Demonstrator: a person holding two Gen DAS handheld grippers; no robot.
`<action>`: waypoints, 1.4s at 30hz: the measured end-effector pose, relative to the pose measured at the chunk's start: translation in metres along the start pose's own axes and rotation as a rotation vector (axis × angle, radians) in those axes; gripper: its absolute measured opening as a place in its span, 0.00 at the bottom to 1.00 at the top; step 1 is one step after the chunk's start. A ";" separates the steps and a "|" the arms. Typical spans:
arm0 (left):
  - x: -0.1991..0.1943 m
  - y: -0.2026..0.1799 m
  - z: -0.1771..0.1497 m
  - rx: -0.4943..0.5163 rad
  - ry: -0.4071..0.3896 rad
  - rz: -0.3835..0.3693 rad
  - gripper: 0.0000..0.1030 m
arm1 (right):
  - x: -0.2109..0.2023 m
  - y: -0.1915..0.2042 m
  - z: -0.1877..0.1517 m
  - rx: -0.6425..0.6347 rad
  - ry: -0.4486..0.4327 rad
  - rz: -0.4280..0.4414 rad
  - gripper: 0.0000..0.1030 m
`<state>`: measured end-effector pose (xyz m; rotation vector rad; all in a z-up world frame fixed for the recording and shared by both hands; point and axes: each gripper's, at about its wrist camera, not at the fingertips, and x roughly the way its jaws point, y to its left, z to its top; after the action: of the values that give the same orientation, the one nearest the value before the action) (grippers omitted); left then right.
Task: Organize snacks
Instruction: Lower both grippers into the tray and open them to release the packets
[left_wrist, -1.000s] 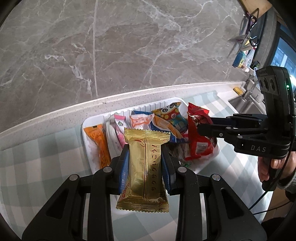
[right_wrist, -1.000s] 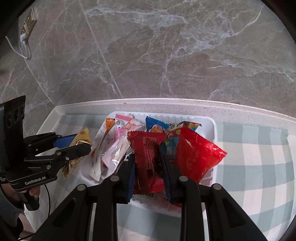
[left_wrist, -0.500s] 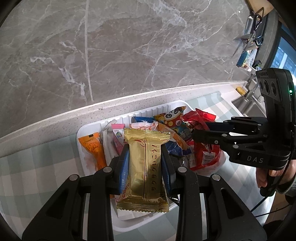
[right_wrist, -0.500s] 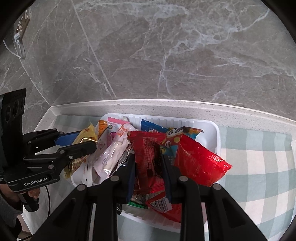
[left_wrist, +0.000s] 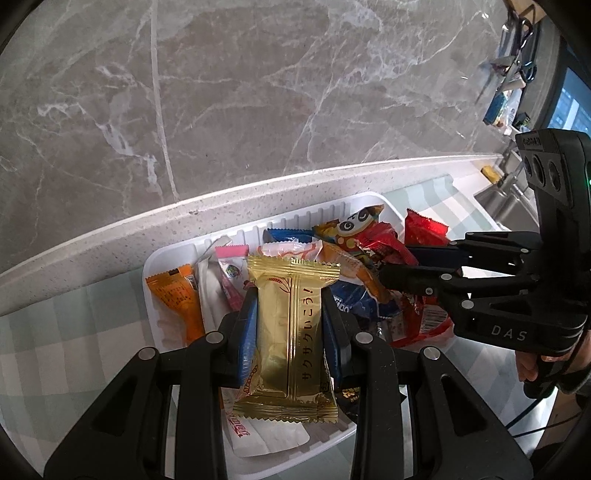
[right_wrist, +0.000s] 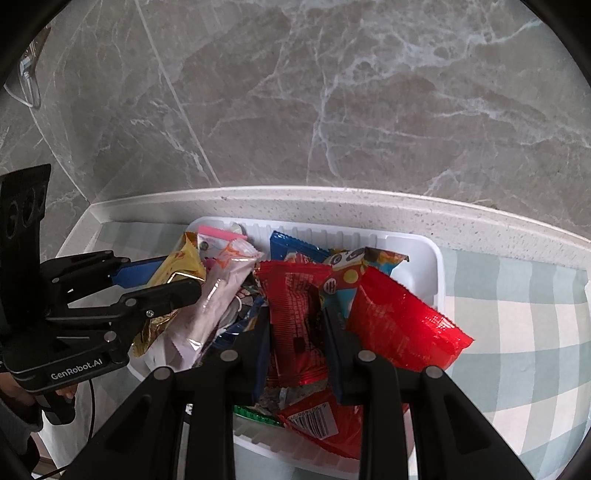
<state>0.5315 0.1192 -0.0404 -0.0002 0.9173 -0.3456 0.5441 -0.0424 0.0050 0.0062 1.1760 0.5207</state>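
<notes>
The left claw (left_wrist: 290, 314) pinched a gold wafer pack (left_wrist: 288, 332) by its long sides, the blue pads (left_wrist: 248, 332) pressed against the wrapper. The pack hung upright over the near part of a white tray (left_wrist: 166, 254), its lower seal above a white packet (left_wrist: 266, 435) that lay on the tray floor.

The right claw (right_wrist: 297, 325) pinched a dark red packet (right_wrist: 295, 317) between its pads, over the middle of the same tray (right_wrist: 436, 266). A bright red bag (right_wrist: 399, 325) stood tilted just to the right of that claw, leaning toward the tray's right wall. Behind it stood a panda-print bag (right_wrist: 343, 273) and a blue packet (right_wrist: 291, 243) against the ribbed back wall.

At the tray's left end an orange packet (left_wrist: 177, 299) stood on edge, with a white one and a pink-topped packet (left_wrist: 231, 266) beside it. In the right wrist view a pale pink pouch (right_wrist: 218, 299) leaned between the two claws.

The tray sat on a green-and-white checked cloth (right_wrist: 517, 325) on the table, close to the speckled white ledge (right_wrist: 369, 203) below a grey marble wall (right_wrist: 332, 92). A hand (left_wrist: 528, 369) held the right claw's grip at the far right of the left wrist view.
</notes>
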 end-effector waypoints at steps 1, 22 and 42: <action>0.002 0.000 -0.001 0.001 0.002 0.002 0.28 | 0.002 0.000 -0.001 -0.001 0.004 -0.002 0.29; 0.011 -0.005 -0.002 0.010 0.003 0.060 0.60 | 0.004 0.002 -0.005 -0.028 0.007 -0.029 0.42; -0.021 -0.007 -0.008 -0.012 -0.043 0.084 0.79 | -0.036 0.011 -0.008 -0.024 -0.074 -0.015 0.53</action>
<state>0.5111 0.1196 -0.0277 0.0196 0.8738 -0.2610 0.5226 -0.0484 0.0361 -0.0034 1.0965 0.5172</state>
